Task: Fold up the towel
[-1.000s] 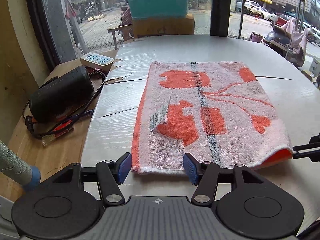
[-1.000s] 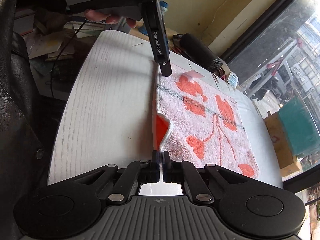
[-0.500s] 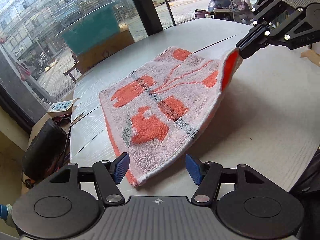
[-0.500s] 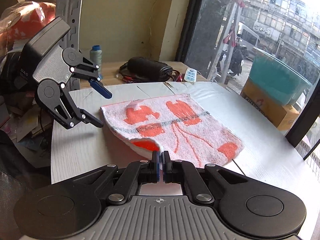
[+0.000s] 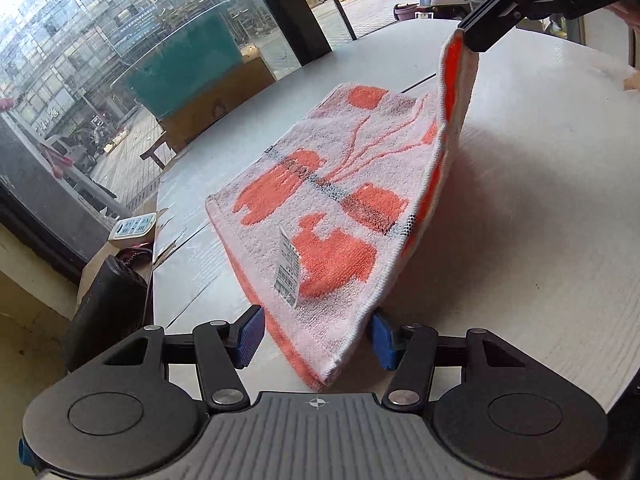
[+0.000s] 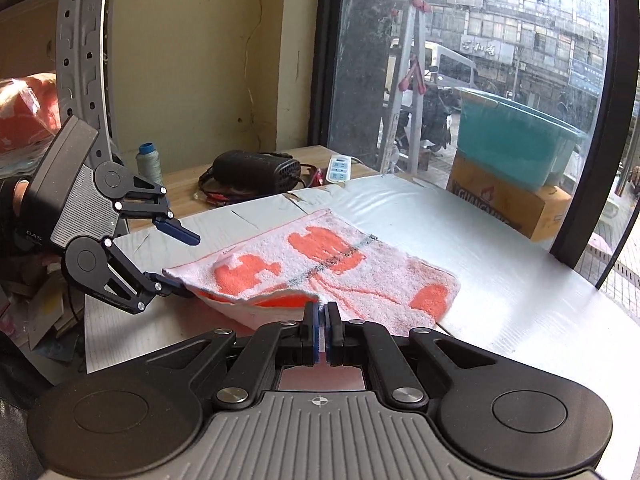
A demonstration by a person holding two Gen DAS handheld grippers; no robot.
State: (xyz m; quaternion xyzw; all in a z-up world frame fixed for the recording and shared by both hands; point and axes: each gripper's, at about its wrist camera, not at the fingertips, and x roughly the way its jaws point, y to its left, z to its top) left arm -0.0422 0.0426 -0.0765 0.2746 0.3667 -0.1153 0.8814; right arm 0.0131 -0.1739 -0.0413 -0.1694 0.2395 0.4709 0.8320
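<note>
A pink towel (image 5: 340, 184) with orange shapes and a grey stripe lies on the white table (image 5: 540, 208), its near edge raised. A white label (image 5: 290, 270) hangs on it. My left gripper (image 5: 316, 338) is open, its blue pads either side of the towel's near left corner, which hangs between them. My right gripper (image 6: 322, 332) is shut on the towel's (image 6: 320, 264) other near corner and holds it above the table. The right gripper also shows at the top right of the left wrist view (image 5: 476, 38). The left gripper also shows in the right wrist view (image 6: 182, 260).
A wooden side shelf (image 6: 280, 172) at the window holds a black device (image 6: 252, 168) with cables, a white power strip (image 6: 338, 168) and a thread spool (image 6: 149, 162). A teal tub (image 6: 516, 140) on a cardboard box stands beyond the table.
My right gripper has lifted its towel corner higher. My left gripper has moved in, so the near left corner now hangs between its open pads.
</note>
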